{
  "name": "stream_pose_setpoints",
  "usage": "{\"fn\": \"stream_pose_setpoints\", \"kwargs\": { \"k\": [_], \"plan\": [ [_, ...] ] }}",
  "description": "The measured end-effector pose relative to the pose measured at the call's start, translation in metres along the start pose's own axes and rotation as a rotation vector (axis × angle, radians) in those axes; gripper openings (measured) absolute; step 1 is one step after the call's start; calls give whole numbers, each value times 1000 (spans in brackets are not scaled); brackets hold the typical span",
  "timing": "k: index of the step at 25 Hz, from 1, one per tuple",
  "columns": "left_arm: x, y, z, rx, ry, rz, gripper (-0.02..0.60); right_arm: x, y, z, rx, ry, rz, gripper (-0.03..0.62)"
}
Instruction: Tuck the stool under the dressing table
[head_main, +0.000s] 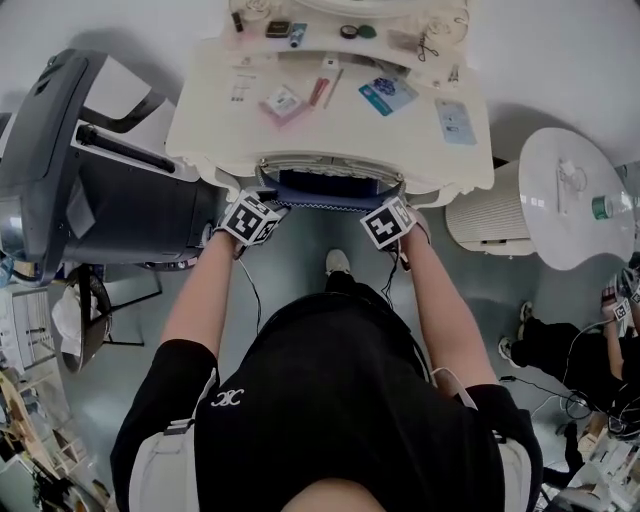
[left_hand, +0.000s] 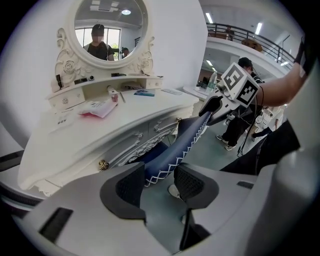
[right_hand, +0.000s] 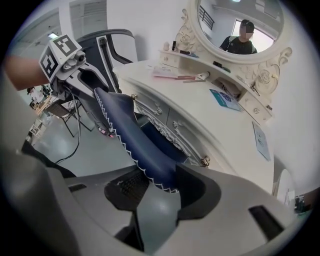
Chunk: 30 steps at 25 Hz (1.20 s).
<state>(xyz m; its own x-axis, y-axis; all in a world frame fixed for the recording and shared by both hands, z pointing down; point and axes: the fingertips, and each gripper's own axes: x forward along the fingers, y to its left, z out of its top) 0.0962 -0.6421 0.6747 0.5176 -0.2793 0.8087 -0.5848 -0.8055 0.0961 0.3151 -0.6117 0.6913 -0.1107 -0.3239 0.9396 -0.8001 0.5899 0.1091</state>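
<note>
The stool (head_main: 325, 188) has a navy blue cushion with white zigzag stitching, and most of it lies beneath the white ornate dressing table (head_main: 200, 120). My left gripper (head_main: 268, 207) holds the cushion's near left edge and my right gripper (head_main: 384, 207) its near right edge. In the left gripper view the cushion rim (left_hand: 182, 142) runs between the jaws of my left gripper (left_hand: 159, 182), shut on it. In the right gripper view the cushion (right_hand: 130, 135) sits pinched in my right gripper (right_hand: 160, 187). The stool's legs are hidden.
Cards and cosmetics lie on the tabletop, below an oval mirror (left_hand: 111, 30). A dark grey bulky chair (head_main: 60, 170) stands close on the left. On the right are a white slatted unit (head_main: 485, 220), a round white table (head_main: 575, 195) and another person (head_main: 560, 350).
</note>
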Motion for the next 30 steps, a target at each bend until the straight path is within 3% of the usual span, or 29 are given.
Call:
{"fn": "stream_pose_setpoints", "kwargs": {
  "k": [6, 13, 15, 17, 19, 21, 24, 26, 30],
  "plan": [
    [2, 1, 1, -16, -29, 9, 181, 3, -2, 1, 6, -21, -6, 173],
    [-3, 0, 0, 49, 104, 46, 181, -6, 1, 0, -93, 8, -84, 175],
    [-12, -2, 5, 38, 85, 49, 179, -18, 4, 4, -116, -14, -96, 175],
    [-29, -3, 17, -44, -8, 20, 178, -35, 7, 11, -107, -60, -92, 173],
    [-51, -1, 31, -166, -126, -5, 143, -56, 10, 23, -53, -141, -89, 46],
    [-71, 6, 41, -263, -232, 27, 29, -80, 17, 40, 25, -267, -75, 25],
    [-102, 17, 50, -376, -378, 144, 8, -120, 26, 71, 138, -501, -102, 11],
    [-121, 19, 55, -408, -433, 218, 8, -147, 30, 88, 199, -634, -126, 11],
    [-157, 7, 69, -392, -509, 330, 8, -213, 44, 111, 354, -886, -76, 9]
  ]
}}
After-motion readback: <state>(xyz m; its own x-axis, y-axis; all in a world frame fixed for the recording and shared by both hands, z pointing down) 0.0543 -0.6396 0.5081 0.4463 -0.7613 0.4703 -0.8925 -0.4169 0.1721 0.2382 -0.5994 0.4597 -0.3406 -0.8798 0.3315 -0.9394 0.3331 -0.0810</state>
